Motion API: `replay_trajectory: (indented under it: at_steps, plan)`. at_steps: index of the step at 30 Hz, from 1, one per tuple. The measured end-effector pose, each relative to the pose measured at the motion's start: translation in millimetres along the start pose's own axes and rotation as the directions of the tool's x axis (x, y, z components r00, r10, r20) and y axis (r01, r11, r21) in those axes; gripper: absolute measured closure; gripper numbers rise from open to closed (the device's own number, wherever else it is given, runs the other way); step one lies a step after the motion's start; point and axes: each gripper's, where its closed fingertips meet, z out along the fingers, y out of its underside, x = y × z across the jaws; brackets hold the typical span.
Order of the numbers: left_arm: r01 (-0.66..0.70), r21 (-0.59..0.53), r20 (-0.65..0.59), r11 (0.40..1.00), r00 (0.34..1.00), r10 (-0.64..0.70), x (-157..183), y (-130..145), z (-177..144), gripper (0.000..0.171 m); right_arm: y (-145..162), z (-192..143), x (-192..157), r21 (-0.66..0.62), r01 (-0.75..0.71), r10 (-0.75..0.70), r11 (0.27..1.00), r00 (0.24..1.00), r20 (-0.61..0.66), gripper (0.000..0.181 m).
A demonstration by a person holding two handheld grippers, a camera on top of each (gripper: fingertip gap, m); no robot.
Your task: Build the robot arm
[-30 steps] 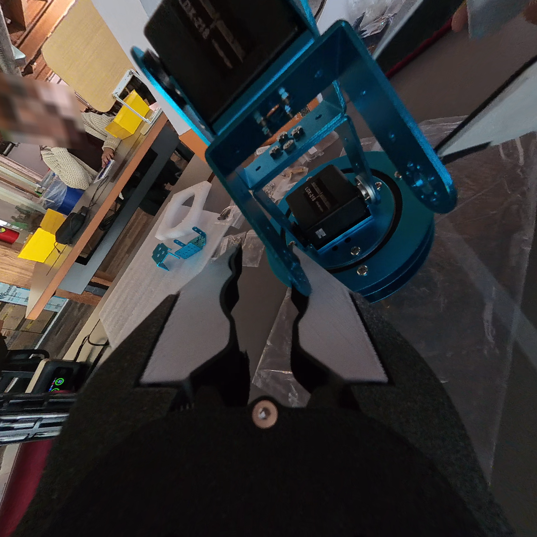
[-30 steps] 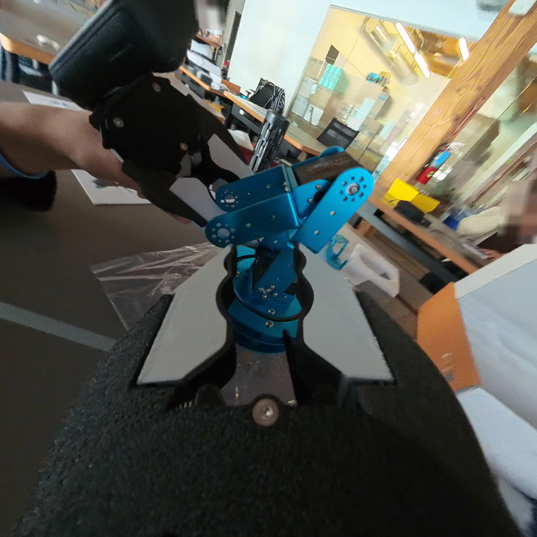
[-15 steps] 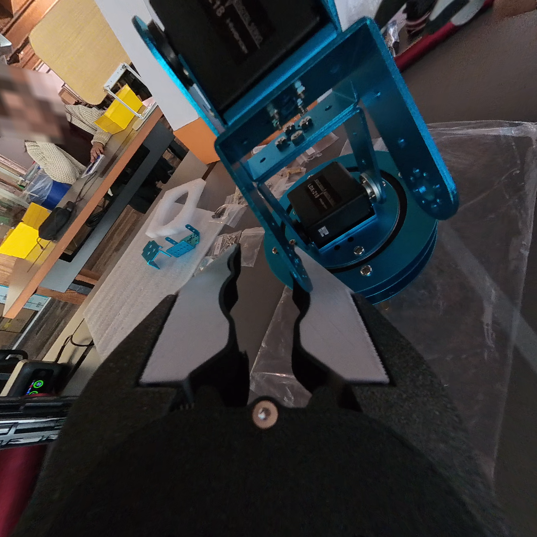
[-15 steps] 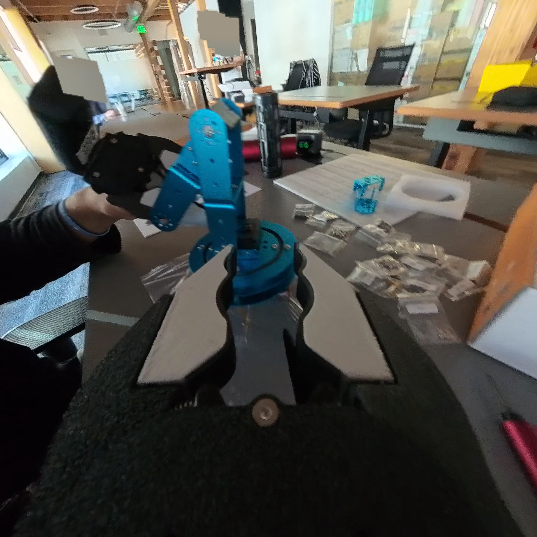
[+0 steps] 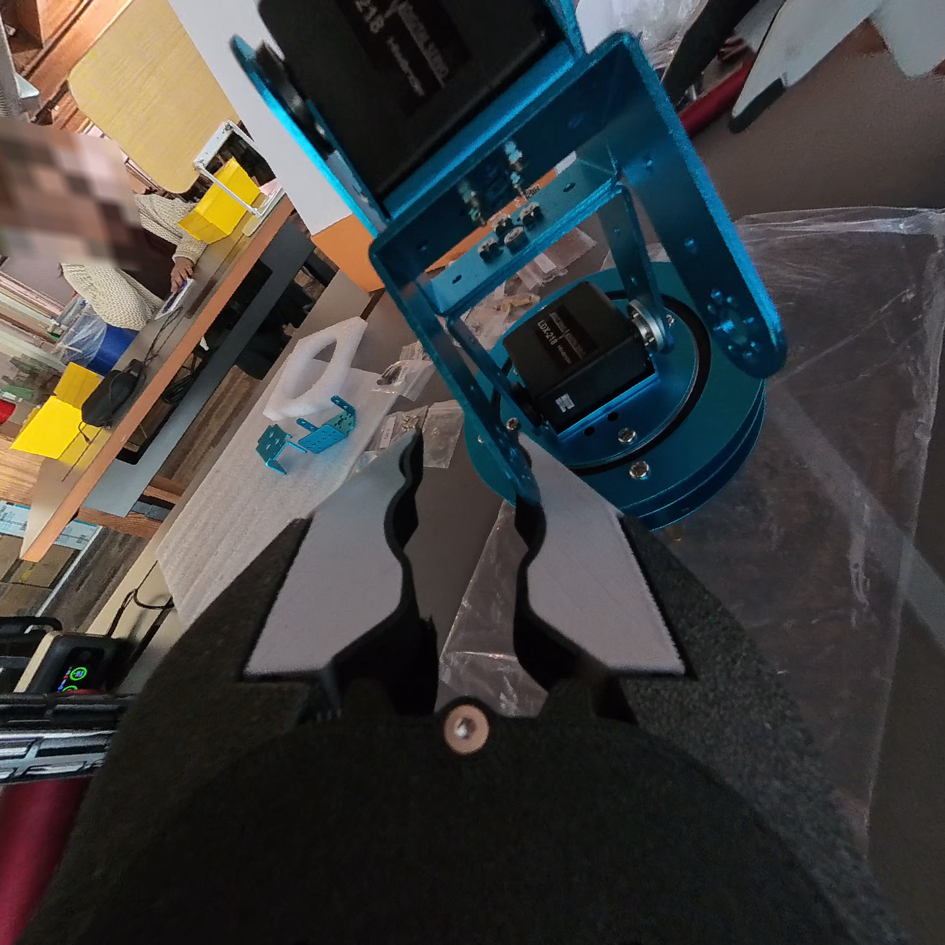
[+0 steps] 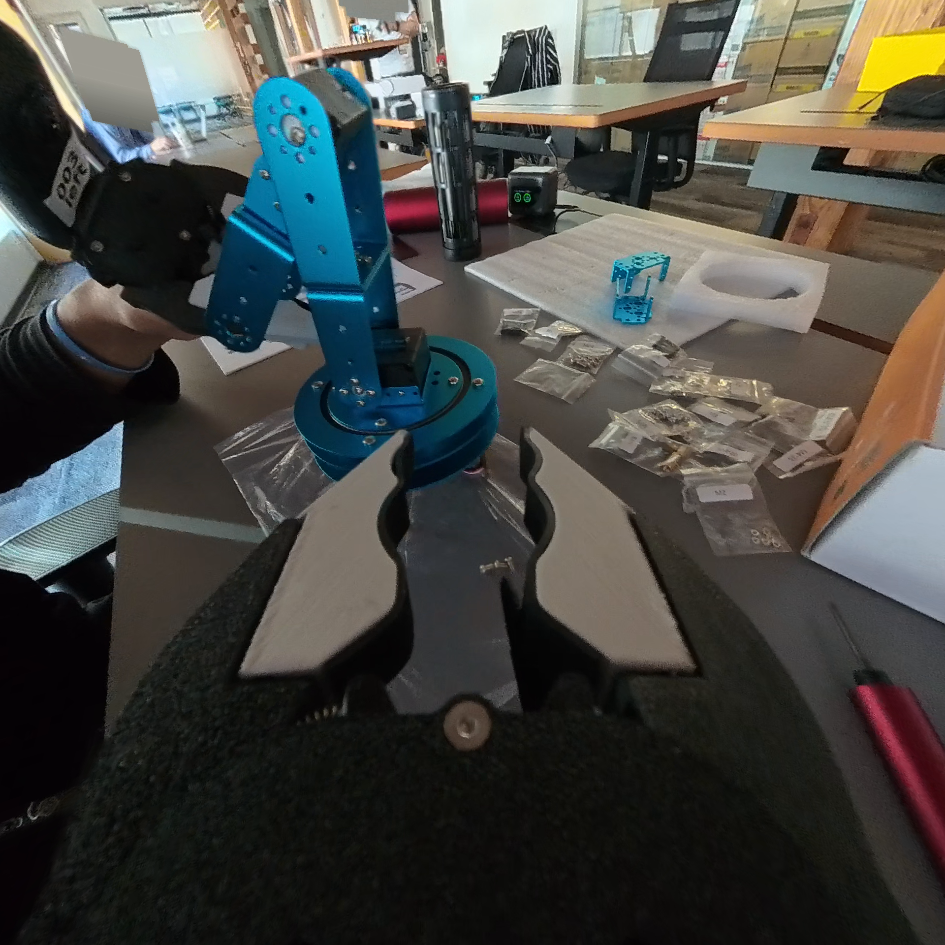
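A blue metal robot arm with black servos stands on a round blue base, on a clear plastic bag. My left gripper is open. Its right fingertip touches the lower end of the arm's blue side bracket, and nothing is between the jaws. In the right wrist view its fingers are behind the arm's folded link. My right gripper is open and empty, just short of the base. Two small screws lie on the bag between its fingers.
Several small bags of screws lie right of the base. Behind them are loose blue brackets, white foam, a black cylinder and a red one. An orange-and-white box and a red-handled tool are at right. There is about 15 cm between the tips of the two grippers.
My right gripper has drawn back from around the blue base and swung round to its other side. My left gripper has stayed at the bracket.
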Motion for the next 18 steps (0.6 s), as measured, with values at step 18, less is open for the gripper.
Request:
replay_trajectory:
  at_steps: [18]
  plan:
    - [0.067,0.082,-0.011,0.994,0.998,-0.066,2,0,-26,0.135,75,-29,25,-0.431,0.048,-0.059,0.901,0.998,-0.014,0.148]
